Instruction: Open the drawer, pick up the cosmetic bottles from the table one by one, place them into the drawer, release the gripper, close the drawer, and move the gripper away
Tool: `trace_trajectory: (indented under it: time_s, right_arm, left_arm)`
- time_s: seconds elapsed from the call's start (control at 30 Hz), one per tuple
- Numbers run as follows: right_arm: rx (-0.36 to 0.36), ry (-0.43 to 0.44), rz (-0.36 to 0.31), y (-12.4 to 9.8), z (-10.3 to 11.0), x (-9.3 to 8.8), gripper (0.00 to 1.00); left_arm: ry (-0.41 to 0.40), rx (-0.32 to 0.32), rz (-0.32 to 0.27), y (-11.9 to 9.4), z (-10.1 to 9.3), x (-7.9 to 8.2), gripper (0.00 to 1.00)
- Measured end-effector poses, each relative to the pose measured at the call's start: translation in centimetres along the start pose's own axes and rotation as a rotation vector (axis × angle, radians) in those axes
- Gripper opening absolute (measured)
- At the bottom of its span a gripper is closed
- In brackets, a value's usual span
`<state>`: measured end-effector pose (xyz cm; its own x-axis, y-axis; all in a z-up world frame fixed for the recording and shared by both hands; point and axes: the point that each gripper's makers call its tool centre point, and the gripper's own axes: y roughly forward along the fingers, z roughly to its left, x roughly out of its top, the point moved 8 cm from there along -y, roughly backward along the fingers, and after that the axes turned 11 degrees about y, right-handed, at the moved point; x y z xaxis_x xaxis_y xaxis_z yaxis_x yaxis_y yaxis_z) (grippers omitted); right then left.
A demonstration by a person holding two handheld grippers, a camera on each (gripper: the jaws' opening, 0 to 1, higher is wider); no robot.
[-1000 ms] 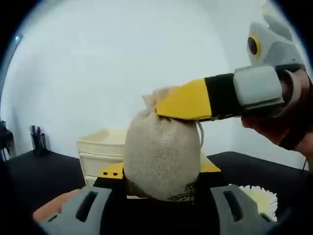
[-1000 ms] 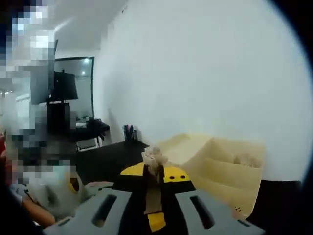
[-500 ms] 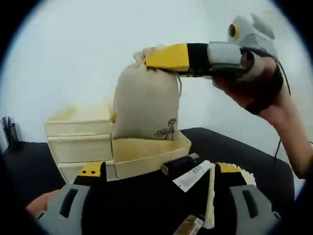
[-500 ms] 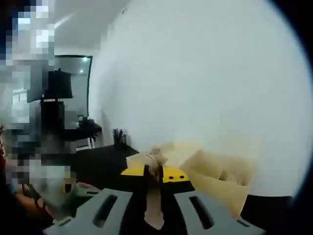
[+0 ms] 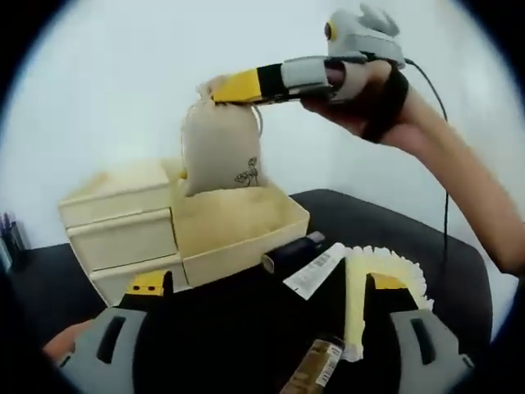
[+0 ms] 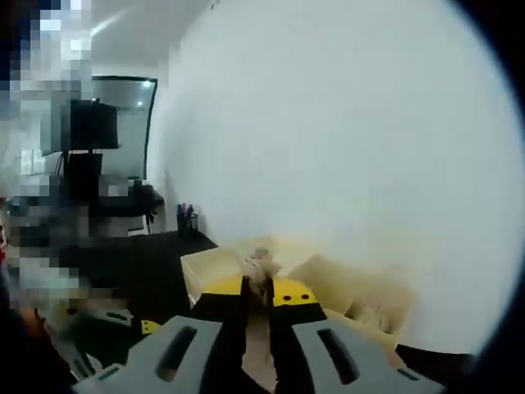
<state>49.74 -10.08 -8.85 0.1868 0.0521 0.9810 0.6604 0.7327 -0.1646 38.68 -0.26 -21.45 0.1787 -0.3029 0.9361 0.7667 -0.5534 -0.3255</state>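
A small burlap pouch [image 5: 217,148] hangs by its tied neck from my right gripper [image 5: 212,89], which reaches in from the upper right, held by a hand. The pouch hangs just above the open drawer [image 5: 238,234] of a cream wooden drawer unit [image 5: 119,222]. In the right gripper view the right gripper [image 6: 257,287] is shut on the pouch's neck [image 6: 259,261], with the drawer unit [image 6: 361,295] below. My left gripper [image 5: 267,283] stands open low over the black table, with nothing between its jaws. A black bottle [image 5: 293,250], a white tube [image 5: 316,272] and a brown bottle [image 5: 316,369] lie on the table.
A cream pleated fan-like piece [image 5: 379,267] lies on the table right of the tubes. A pen holder [image 6: 184,220] stands at the table's far end by the white wall. A dark screen [image 6: 94,123] is in the room behind.
The pouch, a second ago between my left jaws, now hangs from the right gripper alone, farther off over the open drawer. My left gripper has drawn back and lowered.
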Motion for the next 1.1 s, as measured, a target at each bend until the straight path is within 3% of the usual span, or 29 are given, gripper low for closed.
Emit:
trace_trajectory:
  time_s: [0.27,0.53,0.83,1.1]
  right_arm:
    - [-0.02,-0.072,0.018,1.8,-2.5,0.6,0.06]
    - [-0.047,-0.178,-0.01,3.6,-4.6,0.7,0.07]
    - [0.007,-0.285,-0.025,5.9,-6.8,0.7,0.07]
    - [0.056,-0.282,-0.031,7.8,-9.1,0.6,0.07]
  left_arm:
    - [0.01,-0.009,0.008,-0.2,0.0,-0.4,0.87]
    - [-0.015,-0.02,0.037,-0.1,0.9,-1.4,0.83]
    - [-0.057,-0.066,0.026,0.0,0.2,-1.5,0.82]
    - [-0.066,-0.094,0.022,0.3,-0.3,-1.6,0.81]
